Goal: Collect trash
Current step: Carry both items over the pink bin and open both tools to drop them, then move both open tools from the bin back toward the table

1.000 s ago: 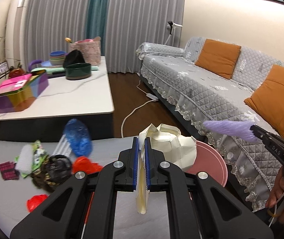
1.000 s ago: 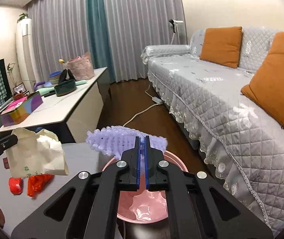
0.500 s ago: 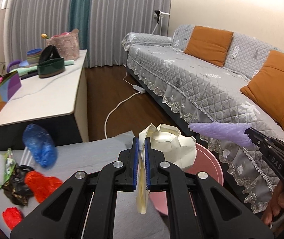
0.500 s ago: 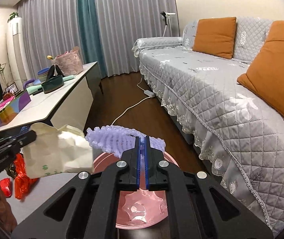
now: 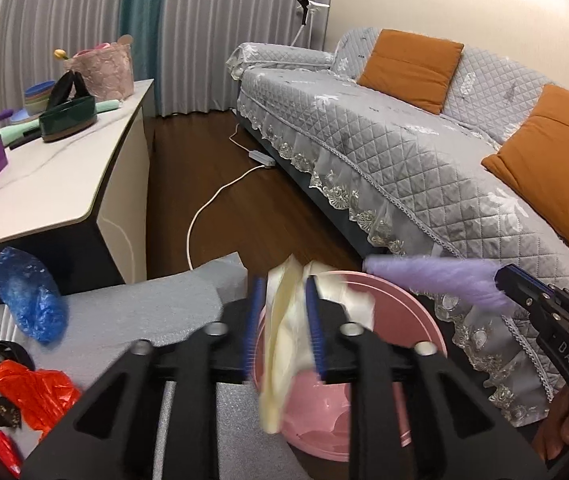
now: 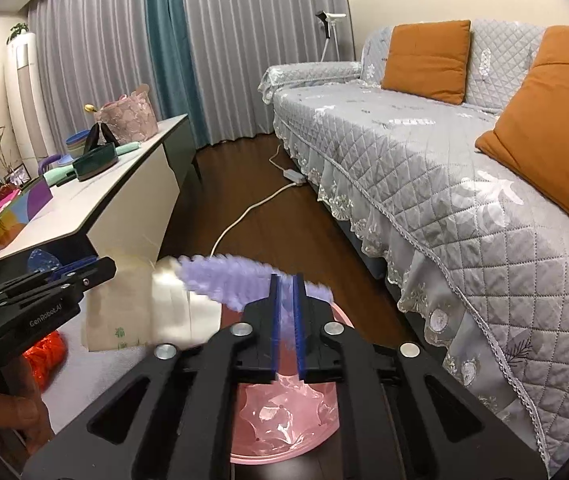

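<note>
A crumpled cream paper bag (image 5: 284, 320) hangs loose and blurred between the parting jaws of my left gripper (image 5: 284, 320), above the pink basin (image 5: 424, 320). The pads no longer pinch it. My right gripper (image 6: 287, 320) is just beginning to open, and a purple foam net (image 6: 224, 280) still fills the narrow gap between its pads. The net sticks out level over the basin (image 6: 268, 454), which holds clear plastic. In the left wrist view the right gripper (image 5: 502, 278) holds the foam net (image 5: 432, 276) by one end. The right wrist view shows the left gripper (image 6: 96, 268) beside the bag (image 6: 132, 312).
On the grey mat (image 5: 156, 304) to the left lie a blue plastic bag (image 5: 28, 296), red plastic (image 5: 32, 396) and dark wrappers. A white low table (image 5: 44, 184) stands behind them, a grey sofa (image 5: 404, 140) to the right, and a white cable (image 5: 212, 208) crosses the wooden floor.
Both grippers came down over the pink basin with their loads. The left jaws have parted around the paper bag, which now sags. The right jaws have opened a little on the foam net.
</note>
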The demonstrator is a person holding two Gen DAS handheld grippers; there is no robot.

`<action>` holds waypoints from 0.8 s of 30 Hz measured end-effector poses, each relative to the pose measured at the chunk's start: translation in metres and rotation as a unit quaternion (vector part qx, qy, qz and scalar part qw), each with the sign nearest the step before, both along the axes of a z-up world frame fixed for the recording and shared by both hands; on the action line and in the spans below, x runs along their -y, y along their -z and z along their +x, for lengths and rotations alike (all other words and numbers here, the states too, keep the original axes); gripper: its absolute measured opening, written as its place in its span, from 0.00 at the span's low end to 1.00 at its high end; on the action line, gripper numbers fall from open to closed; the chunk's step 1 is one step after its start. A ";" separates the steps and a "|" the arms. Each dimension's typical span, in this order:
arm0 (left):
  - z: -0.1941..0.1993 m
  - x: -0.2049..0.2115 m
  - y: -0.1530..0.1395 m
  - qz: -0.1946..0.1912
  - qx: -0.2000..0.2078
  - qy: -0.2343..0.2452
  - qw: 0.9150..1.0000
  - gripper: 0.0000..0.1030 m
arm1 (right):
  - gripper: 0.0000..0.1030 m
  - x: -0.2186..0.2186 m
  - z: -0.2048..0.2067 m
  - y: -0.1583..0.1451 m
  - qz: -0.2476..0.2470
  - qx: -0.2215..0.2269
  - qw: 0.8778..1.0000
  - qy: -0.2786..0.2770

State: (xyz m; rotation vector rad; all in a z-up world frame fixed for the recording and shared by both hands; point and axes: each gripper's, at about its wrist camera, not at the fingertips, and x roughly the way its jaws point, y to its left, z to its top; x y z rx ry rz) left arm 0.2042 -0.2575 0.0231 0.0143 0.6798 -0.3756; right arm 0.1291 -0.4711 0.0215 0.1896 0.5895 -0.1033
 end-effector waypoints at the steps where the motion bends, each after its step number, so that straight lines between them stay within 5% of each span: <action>1: -0.001 -0.001 0.001 -0.002 -0.001 -0.001 1.000 0.25 | 0.16 0.000 0.001 0.001 0.000 -0.003 1.000 0.002; 4: -0.004 -0.007 0.001 -0.008 -0.003 -0.004 1.000 0.25 | 0.28 0.002 0.001 0.003 0.002 -0.006 1.000 0.006; 14: -0.043 -0.043 -0.017 -0.006 0.013 -0.017 1.000 0.25 | 0.35 -0.012 -0.001 -0.003 0.003 0.004 1.000 -0.005; 24: -0.098 -0.123 -0.039 -0.003 0.037 -0.060 0.998 0.25 | 0.38 -0.074 -0.013 -0.020 0.009 0.032 0.997 -0.065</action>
